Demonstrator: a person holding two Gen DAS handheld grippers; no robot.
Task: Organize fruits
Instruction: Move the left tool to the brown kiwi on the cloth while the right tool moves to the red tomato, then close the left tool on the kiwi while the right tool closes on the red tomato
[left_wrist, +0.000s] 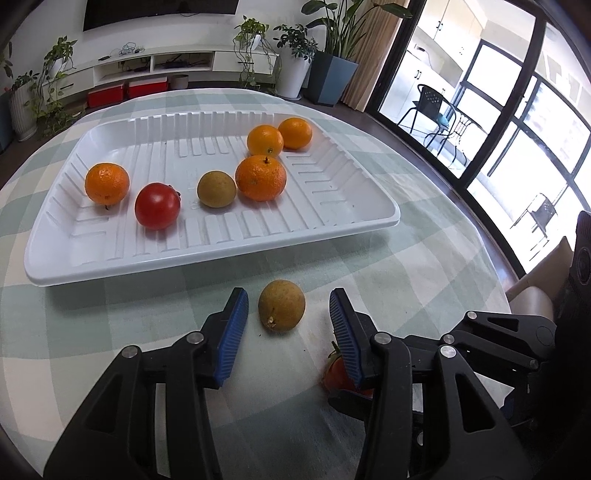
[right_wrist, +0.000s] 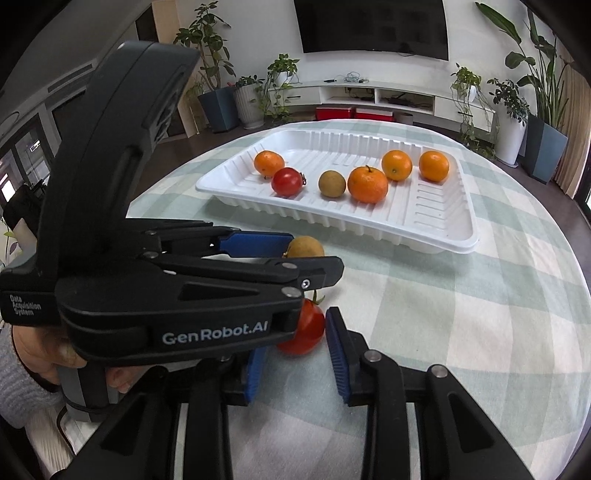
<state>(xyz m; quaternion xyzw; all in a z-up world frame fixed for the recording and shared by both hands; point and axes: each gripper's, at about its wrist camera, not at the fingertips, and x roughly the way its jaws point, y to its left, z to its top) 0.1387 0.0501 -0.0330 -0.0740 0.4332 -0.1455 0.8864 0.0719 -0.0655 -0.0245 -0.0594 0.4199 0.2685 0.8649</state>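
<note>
A white ribbed tray (left_wrist: 332, 225) (right_wrist: 443, 236) on the checked tablecloth holds several oranges (left_wrist: 260, 178), a red tomato (left_wrist: 157, 205) (right_wrist: 286, 181) and a brown-green fruit (left_wrist: 216, 188) (right_wrist: 331, 183). A second brown-green fruit (left_wrist: 282, 305) (right_wrist: 306, 246) lies on the cloth in front of the tray, between the open fingers of my left gripper (left_wrist: 288, 314) (right_wrist: 291, 254), untouched. A second red tomato (right_wrist: 306, 328) (left_wrist: 338, 376) lies on the cloth between the open fingers of my right gripper (right_wrist: 293, 350), partly hidden behind the left gripper's body.
The round table's edge (left_wrist: 491, 266) curves close on the right, with a cushioned chair beyond. The left gripper body (right_wrist: 147, 288) crosses just above the right gripper's fingers. Plants and a TV shelf stand at the far wall.
</note>
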